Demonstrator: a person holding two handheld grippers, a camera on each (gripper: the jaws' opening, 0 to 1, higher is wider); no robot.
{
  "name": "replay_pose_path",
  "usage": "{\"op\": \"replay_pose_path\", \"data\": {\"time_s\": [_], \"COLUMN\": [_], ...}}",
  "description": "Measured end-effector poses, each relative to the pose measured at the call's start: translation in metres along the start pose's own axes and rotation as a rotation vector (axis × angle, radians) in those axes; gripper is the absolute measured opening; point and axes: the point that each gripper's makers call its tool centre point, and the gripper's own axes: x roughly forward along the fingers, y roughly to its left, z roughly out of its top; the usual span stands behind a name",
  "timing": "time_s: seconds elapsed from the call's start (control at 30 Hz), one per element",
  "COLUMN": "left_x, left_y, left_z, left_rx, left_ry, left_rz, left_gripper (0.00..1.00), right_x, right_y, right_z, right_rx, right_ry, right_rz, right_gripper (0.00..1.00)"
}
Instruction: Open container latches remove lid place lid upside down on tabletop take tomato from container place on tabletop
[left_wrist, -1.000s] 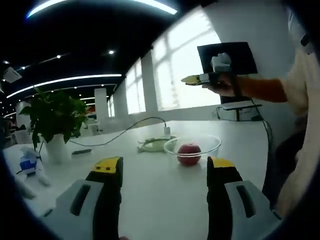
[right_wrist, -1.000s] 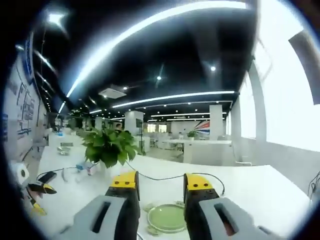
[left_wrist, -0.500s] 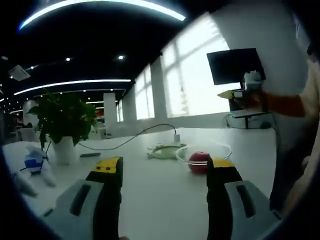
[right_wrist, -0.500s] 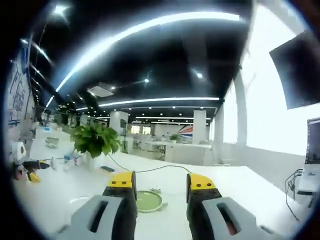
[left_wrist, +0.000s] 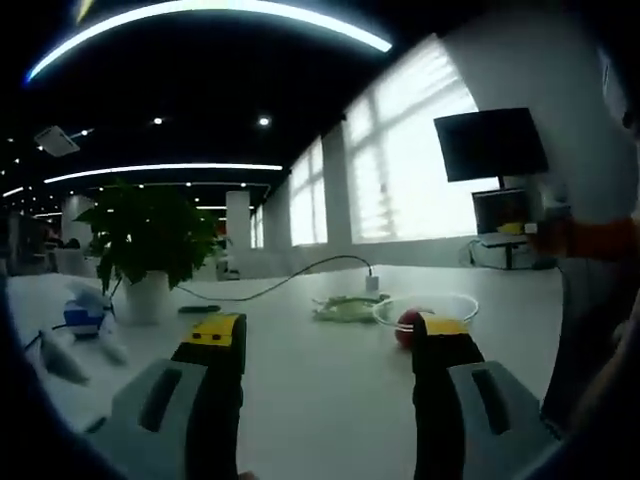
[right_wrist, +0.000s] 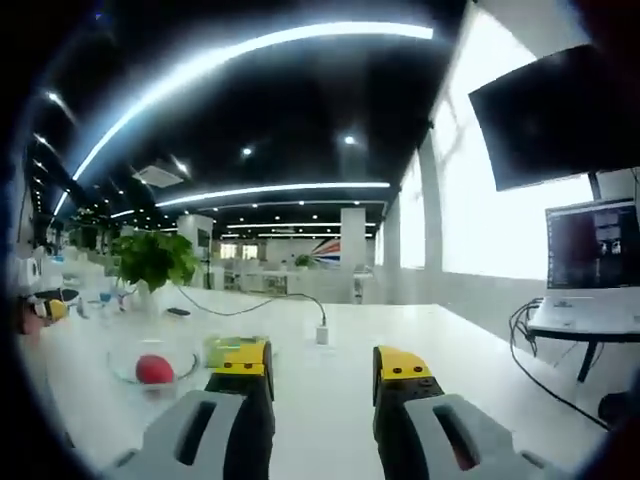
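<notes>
In the left gripper view we see the left gripper (left_wrist: 327, 335) with jaws spread apart, nothing between them, hovering over the white tabletop (left_wrist: 300, 370); just past the right jaw tip sits the clear container (left_wrist: 425, 311) with the red tomato (left_wrist: 408, 326) inside, partly hidden by that jaw; the green lid (left_wrist: 345, 309) lies flat on the tabletop just beside the container, on its left; a white cable (left_wrist: 290, 280) runs past the lid to a plug; further left stands a potted plant (left_wrist: 148, 250); a dark monitor (left_wrist: 490, 145) is up at right, and an orange sleeve (left_wrist: 595, 238) shows at the right edge.

In the right gripper view the right gripper (right_wrist: 322, 362) also has its jaws apart and empty; left of its left jaw we see the container (right_wrist: 152, 365) holding the tomato (right_wrist: 153, 369), lid (right_wrist: 226, 349) just behind that jaw; a laptop (right_wrist: 592, 270) sits at right, well apart from the container.
</notes>
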Motion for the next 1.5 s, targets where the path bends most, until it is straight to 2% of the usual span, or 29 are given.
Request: {"op": "replay_pose_path", "data": {"time_s": [0.13, 0.23, 0.53, 0.67, 0.87, 1.1, 1.2, 1.27, 1.3, 1.43, 1.5], "left_x": [-0.005, -0.01, -0.013, -0.013, -0.015, -0.017, -0.014, -0.012, -0.011, -0.006, -0.003], "left_y": [0.003, 0.005, 0.011, 0.01, 0.014, 0.017, 0.014, 0.012, 0.008, 0.006, 0.006], "left_z": [-0.013, -0.017, -0.024, -0.027, -0.028, -0.03, -0.027, -0.024, -0.022, -0.01, -0.004], "left_rx": [-0.015, -0.009, -0.008, -0.008, 0.001, 0.001, 0.013, 0.007, -0.01, -0.006, 0.012], "left_ry": [0.023, 0.036, 0.05, 0.06, 0.064, 0.079, 0.086, 0.088, 0.095, 0.086, 0.087], "left_rz": [-0.003, 0.009, 0.005, 0.0, 0.002, -0.012, -0.044, -0.072, -0.107, -0.158, -0.179], "left_gripper": [0.63, 0.63, 0.63, 0.63, 0.63, 0.63, 0.63, 0.63, 0.63, 0.63, 0.63], "right_x": [-0.016, -0.025, -0.035, -0.037, -0.041, -0.042, -0.038, -0.035, -0.034, -0.028, -0.025], "right_y": [-0.012, -0.016, -0.021, -0.023, -0.03, -0.033, -0.029, -0.021, -0.018, -0.008, 0.002], "right_z": [-0.032, -0.044, -0.062, -0.063, -0.06, -0.046, -0.035, -0.027, -0.022, -0.007, 0.0], "right_rx": [0.036, 0.05, 0.048, 0.063, 0.079, 0.077, 0.058, 0.037, 0.038, -0.066, -0.077], "right_ry": [0.057, 0.069, 0.106, 0.109, 0.106, 0.073, 0.057, 0.049, 0.039, 0.028, 0.019], "right_rz": [-0.035, -0.051, -0.058, -0.067, -0.072, -0.048, -0.01, 0.042, 0.059, 0.12, 0.178], "right_gripper": [0.34, 0.34, 0.33, 0.33, 0.33, 0.34, 0.34, 0.34, 0.34, 0.34, 0.34]}}
